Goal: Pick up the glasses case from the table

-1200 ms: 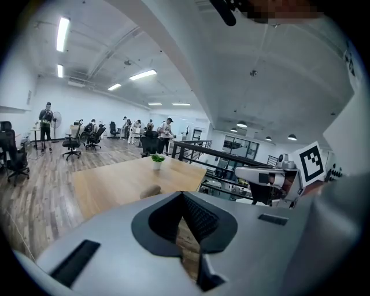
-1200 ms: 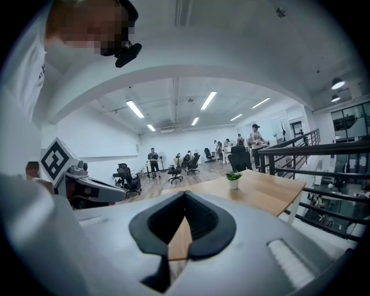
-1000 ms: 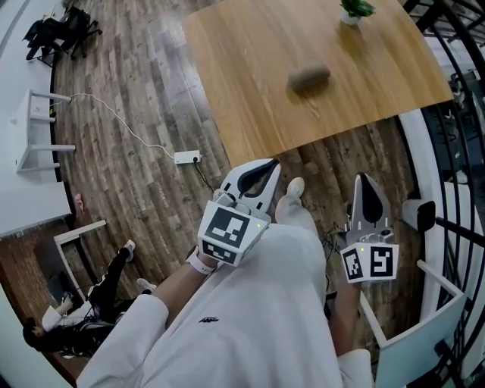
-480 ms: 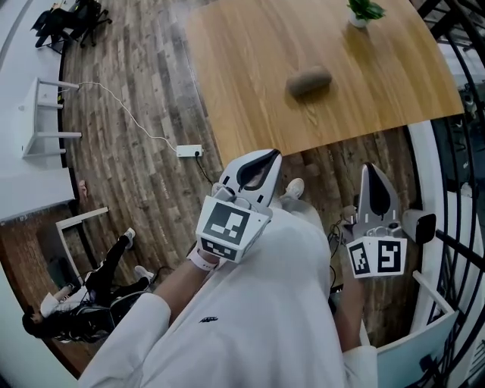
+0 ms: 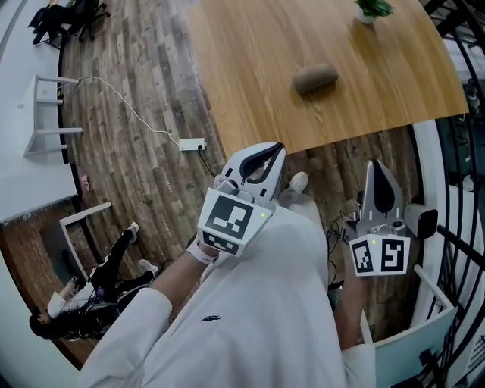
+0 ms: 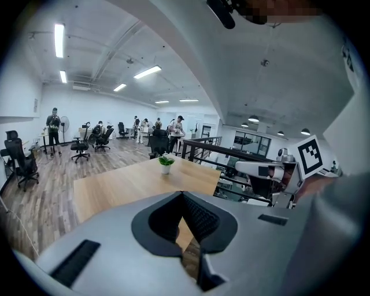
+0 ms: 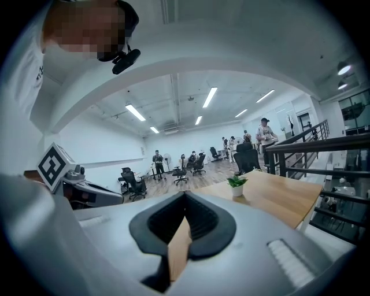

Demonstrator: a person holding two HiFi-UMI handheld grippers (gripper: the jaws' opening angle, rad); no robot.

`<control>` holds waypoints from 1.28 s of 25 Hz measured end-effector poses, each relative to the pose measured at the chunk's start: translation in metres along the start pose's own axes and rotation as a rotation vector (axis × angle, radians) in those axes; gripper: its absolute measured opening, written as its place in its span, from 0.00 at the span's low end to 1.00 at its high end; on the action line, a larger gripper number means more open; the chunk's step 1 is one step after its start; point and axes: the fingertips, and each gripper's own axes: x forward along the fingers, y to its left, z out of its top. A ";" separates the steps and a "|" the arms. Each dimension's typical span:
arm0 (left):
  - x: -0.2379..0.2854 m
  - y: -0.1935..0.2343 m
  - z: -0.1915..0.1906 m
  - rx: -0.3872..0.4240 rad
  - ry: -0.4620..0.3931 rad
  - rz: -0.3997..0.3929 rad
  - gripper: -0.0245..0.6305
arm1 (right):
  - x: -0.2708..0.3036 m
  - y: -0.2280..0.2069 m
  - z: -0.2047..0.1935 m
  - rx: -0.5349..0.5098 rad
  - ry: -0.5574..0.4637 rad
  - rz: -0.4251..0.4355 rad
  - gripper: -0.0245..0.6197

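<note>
The glasses case (image 5: 315, 78), a grey-brown oval, lies on the wooden table (image 5: 250, 68), apart from both grippers. My left gripper (image 5: 279, 147) is held in front of the person's body, its tip just short of the table's near edge, jaws shut with nothing in them. My right gripper (image 5: 377, 163) hangs over the floor to the right, below the table's edge, also shut and empty. The left gripper view shows the left gripper (image 6: 182, 194) with its jaws meeting at the tip. So does the right gripper view for the right gripper (image 7: 185, 194). Neither gripper view shows the case.
A small potted plant (image 5: 373, 9) stands at the table's far end. On the wood floor lies a white power strip (image 5: 192, 144) with a cable. A black railing (image 5: 455, 144) runs at the right. A seated person (image 5: 91, 299) is at lower left.
Both grippers have shifted a little forward toward the table's near edge. Their jaws stay shut, and the case has not moved.
</note>
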 end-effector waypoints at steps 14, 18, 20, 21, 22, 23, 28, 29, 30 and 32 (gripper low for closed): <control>0.022 0.016 0.018 0.024 -0.018 -0.046 0.05 | 0.022 -0.006 0.000 0.004 -0.011 -0.051 0.05; 0.034 0.026 0.018 0.029 -0.006 -0.017 0.05 | 0.034 -0.013 -0.003 0.013 0.001 -0.060 0.05; 0.042 0.033 0.018 0.029 -0.001 -0.008 0.05 | 0.041 -0.017 -0.007 0.019 0.011 -0.060 0.05; 0.045 0.036 0.018 0.026 -0.001 -0.007 0.05 | 0.045 -0.019 -0.011 0.019 0.018 -0.059 0.05; 0.049 0.039 0.017 0.023 -0.002 -0.006 0.05 | 0.048 -0.021 -0.014 0.019 0.026 -0.058 0.05; 0.053 0.041 0.016 0.021 -0.003 -0.007 0.05 | 0.052 -0.023 -0.018 0.017 0.035 -0.056 0.05; 0.083 0.050 0.010 0.038 0.020 -0.019 0.05 | 0.072 -0.039 -0.030 0.023 0.060 -0.058 0.05; 0.089 0.052 0.008 0.040 0.026 -0.020 0.05 | 0.075 -0.042 -0.032 0.028 0.065 -0.061 0.05; 0.094 0.055 0.006 0.041 0.031 -0.019 0.05 | 0.079 -0.045 -0.035 0.032 0.069 -0.063 0.05; 0.105 0.061 -0.001 0.038 0.044 -0.015 0.05 | 0.087 -0.050 -0.041 0.040 0.076 -0.065 0.05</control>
